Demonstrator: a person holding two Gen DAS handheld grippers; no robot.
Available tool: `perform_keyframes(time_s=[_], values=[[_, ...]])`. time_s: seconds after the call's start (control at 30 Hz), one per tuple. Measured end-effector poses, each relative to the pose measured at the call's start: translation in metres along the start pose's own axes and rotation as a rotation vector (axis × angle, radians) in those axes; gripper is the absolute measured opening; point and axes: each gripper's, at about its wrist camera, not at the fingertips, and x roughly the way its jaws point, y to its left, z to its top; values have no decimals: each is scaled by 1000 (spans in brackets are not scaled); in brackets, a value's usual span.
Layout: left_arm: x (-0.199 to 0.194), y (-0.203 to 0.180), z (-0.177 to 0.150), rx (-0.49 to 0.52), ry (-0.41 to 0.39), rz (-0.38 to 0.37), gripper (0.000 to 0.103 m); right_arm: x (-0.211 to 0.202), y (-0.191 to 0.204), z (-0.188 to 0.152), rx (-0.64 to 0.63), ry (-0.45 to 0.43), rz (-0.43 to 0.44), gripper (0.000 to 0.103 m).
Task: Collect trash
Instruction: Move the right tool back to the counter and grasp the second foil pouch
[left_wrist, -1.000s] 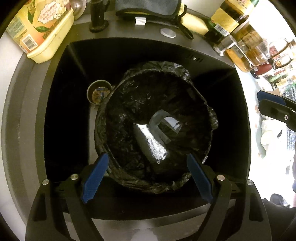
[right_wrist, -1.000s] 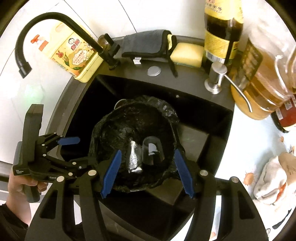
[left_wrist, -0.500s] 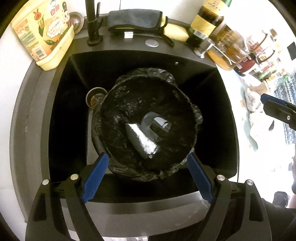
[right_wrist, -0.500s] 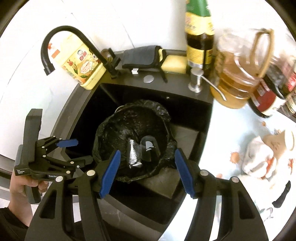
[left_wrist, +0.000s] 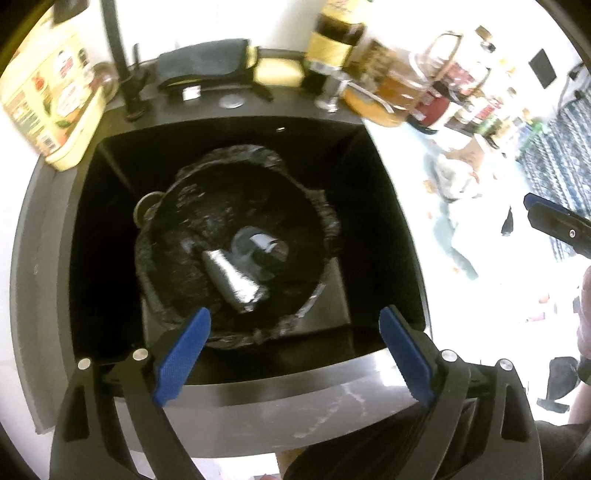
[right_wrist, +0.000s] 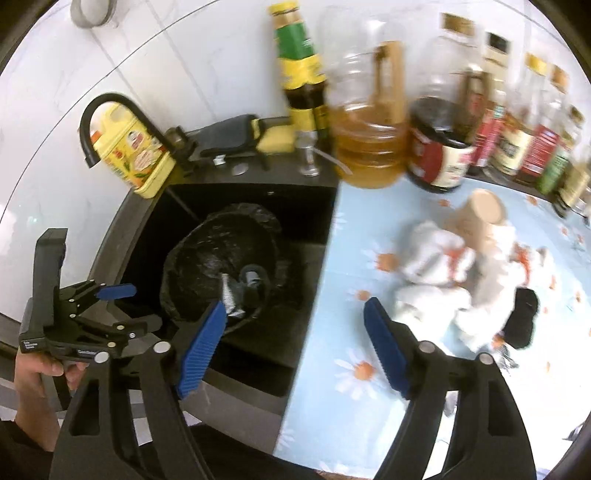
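Observation:
A bin lined with a black bag (left_wrist: 236, 206) stands in the black sink (left_wrist: 391, 229); it also shows in the right wrist view (right_wrist: 207, 251). Inside lie a silver wrapper (left_wrist: 232, 280) and a clear plastic cup (left_wrist: 258, 247). My left gripper (left_wrist: 293, 358) is open and empty above the sink's front edge. My right gripper (right_wrist: 295, 347) is open and empty over the sink's right edge. On the flowered counter lie crumpled white tissues (right_wrist: 436, 280), a tipped paper cup (right_wrist: 480, 214) and a small black object (right_wrist: 521, 317).
A black faucet (right_wrist: 110, 122), a yellow detergent bottle (right_wrist: 133, 155), a grey cloth (right_wrist: 232, 136) and a sponge (right_wrist: 277, 140) sit behind the sink. Oil jugs and several sauce bottles (right_wrist: 369, 140) line the back of the counter.
Both grippers have pulled back and up from the bin. The right gripper has swung right, so the counter with the tissues and paper cup has come into its view.

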Motion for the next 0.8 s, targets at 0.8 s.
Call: perform_keyframes(time_s=[0.8], values=[[13,-153,14,161,-17,31,96,-57,-183,-81,272,-29,-30,82]])
